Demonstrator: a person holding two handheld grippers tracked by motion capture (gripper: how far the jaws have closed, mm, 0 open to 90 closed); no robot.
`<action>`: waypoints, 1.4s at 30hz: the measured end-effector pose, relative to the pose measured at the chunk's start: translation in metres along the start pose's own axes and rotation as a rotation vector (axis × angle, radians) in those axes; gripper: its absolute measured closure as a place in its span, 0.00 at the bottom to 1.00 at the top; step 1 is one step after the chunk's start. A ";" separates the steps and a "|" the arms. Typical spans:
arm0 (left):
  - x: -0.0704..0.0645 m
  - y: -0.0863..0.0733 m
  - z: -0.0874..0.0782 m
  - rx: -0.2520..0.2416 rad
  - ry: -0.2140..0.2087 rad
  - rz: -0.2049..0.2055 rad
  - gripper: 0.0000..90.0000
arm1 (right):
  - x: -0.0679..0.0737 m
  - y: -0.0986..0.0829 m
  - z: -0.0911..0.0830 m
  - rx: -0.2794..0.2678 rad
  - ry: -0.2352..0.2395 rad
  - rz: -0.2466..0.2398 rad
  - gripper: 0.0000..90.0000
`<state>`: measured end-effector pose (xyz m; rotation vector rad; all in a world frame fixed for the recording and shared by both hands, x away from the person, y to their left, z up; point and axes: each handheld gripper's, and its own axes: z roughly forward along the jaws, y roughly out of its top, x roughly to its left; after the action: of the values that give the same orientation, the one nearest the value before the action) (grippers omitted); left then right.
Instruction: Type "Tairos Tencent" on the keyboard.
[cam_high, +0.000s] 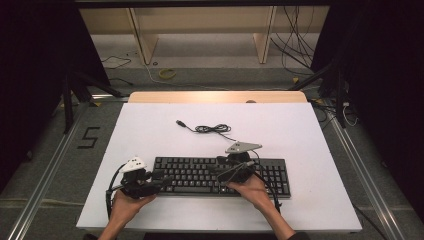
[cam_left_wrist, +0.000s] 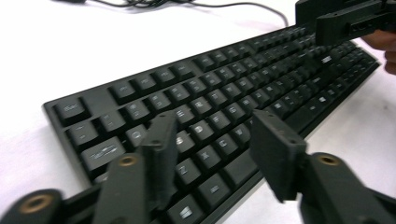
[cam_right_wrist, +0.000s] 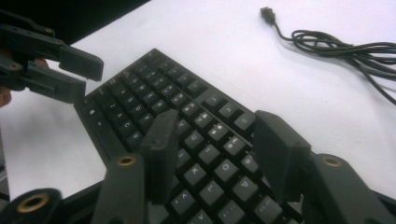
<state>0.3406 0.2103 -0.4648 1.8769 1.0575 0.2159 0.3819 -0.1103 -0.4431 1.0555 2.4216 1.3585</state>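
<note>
A black keyboard (cam_high: 220, 176) lies along the near part of the white table top (cam_high: 150, 130). Its black cable (cam_high: 212, 129) is coiled behind it and ends in a loose USB plug (cam_high: 180, 122). My left gripper (cam_high: 166, 181) hovers over the keyboard's left end, open and empty. In the left gripper view its jaws (cam_left_wrist: 212, 126) stand apart above the left-hand keys (cam_left_wrist: 210, 126). My right gripper (cam_high: 219, 174) points left over the keyboard's middle, also open and empty. The right gripper view shows its jaws (cam_right_wrist: 217, 123) spread above the keys (cam_right_wrist: 205, 154), with the left gripper (cam_right_wrist: 91, 78) farther off.
A wooden strip (cam_high: 215, 96) borders the table's far edge. Bare white surface lies to the left, right and behind the keyboard. Beyond the table, loose cables (cam_high: 295, 40) and a yellow loop (cam_high: 167, 73) lie on the floor. Metal rails (cam_high: 360, 170) run along both sides.
</note>
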 end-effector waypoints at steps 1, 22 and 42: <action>0.001 0.000 -0.001 0.001 0.000 -0.009 0.63 | 0.001 0.001 0.003 0.009 0.000 -0.002 0.60; 0.007 -0.002 -0.001 0.110 0.078 0.016 0.99 | 0.025 0.014 0.058 0.102 0.053 -0.048 0.98; 0.013 -0.005 0.003 0.166 0.091 0.002 0.99 | 0.030 0.014 0.084 0.152 0.044 -0.051 1.00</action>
<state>0.3474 0.2187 -0.4739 2.0327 1.1659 0.2226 0.4056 -0.0290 -0.4740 1.0001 2.6000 1.2104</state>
